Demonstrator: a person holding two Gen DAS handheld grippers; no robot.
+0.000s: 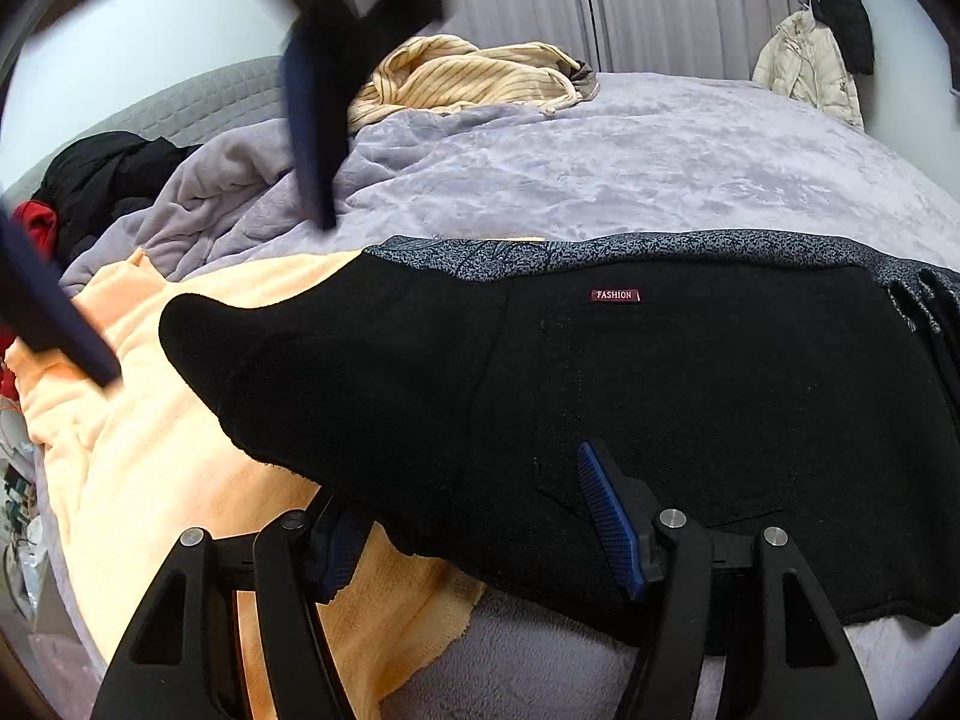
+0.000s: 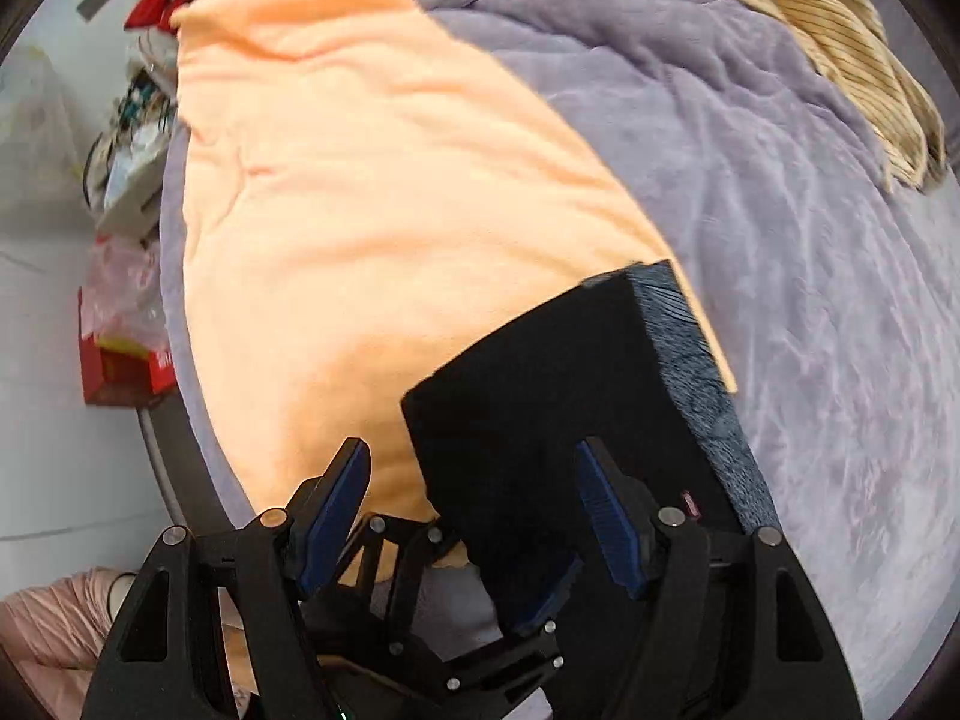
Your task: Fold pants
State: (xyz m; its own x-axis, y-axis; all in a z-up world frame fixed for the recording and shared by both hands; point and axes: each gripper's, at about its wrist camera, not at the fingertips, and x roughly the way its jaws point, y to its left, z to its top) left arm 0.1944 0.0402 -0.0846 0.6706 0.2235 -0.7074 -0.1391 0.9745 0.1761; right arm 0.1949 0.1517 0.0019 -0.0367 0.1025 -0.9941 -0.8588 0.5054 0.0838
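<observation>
Nearby, black pants [image 1: 600,390] overhang the orange towel [image 1: 180,450] — edge.

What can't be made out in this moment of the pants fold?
- Left wrist view: the pants' right end runs out of frame.
- Left wrist view: the right gripper is motion-blurred.
- Right wrist view: the left gripper is largely hidden by the pants.

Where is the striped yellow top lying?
In the left wrist view, the striped yellow top lies crumpled at the bed's far edge, on the lilac blanket.
</observation>
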